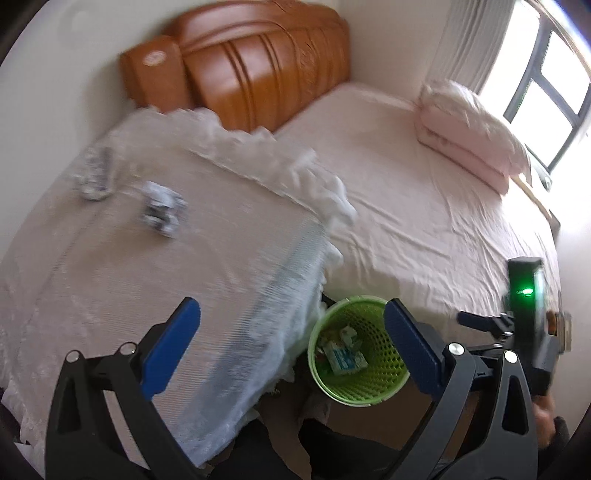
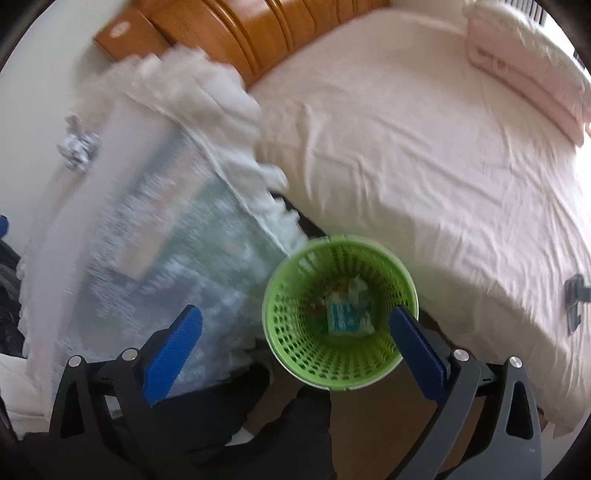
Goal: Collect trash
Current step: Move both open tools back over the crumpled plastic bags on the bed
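Left wrist view: your left gripper [image 1: 291, 341] gapes empty; pinch the crumpled paper [image 1: 162, 208], likely light and crushable, mid-wad.

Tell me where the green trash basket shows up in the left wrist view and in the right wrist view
Left wrist view: the green basket sits low and right of center, partly behind the right fingertip, below the lace-covered table's corner.
Right wrist view: the green basket sits low and just right of center, between the open fingers.
Shared landmark: the wooden headboard at the top of both views.
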Motion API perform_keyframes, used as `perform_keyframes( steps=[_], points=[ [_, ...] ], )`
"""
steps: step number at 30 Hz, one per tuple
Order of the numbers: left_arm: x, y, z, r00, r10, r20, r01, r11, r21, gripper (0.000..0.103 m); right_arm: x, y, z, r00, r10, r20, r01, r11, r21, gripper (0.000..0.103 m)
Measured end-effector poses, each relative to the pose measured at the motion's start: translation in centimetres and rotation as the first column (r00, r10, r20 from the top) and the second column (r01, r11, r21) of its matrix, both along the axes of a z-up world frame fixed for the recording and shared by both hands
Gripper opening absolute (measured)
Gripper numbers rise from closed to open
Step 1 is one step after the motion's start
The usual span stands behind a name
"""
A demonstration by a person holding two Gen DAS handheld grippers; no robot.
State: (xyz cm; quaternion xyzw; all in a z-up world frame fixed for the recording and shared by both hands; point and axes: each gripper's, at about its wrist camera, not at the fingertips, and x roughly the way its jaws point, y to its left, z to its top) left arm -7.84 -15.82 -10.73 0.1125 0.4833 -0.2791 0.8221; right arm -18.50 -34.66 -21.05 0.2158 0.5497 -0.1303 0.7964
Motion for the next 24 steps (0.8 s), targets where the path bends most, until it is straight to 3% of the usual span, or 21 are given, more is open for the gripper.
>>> perform_keyframes(
  steps=[5, 9, 24],
  points=[
    [1.6, 3.8, 1.9, 0.997, 0.074, 0.039, -0.072, 0.997, -0.030, 0.095, 2.0, 1.7, 5.2, 0.995, 0.029, 0.100, -0.026, 0.999, -0.032, 0.101],
    [2.9, 6.8, 2.3, 0.990, 0.136, 0.046, -0.134, 0.990, -0.045, 0.095, 3.9, 3.1, 7.3, 0.987, 0.059, 0.149, -0.053, 0.998, -0.045, 0.101],
    [7.7, 14.5, 0.8, 0.954, 0.299, 0.030, -0.298, 0.954, -0.028, 0.095, 12.9, 10.4, 7.3, 0.961, 0.213, 0.176, -0.210, 0.977, -0.032, 0.101]
  ],
)
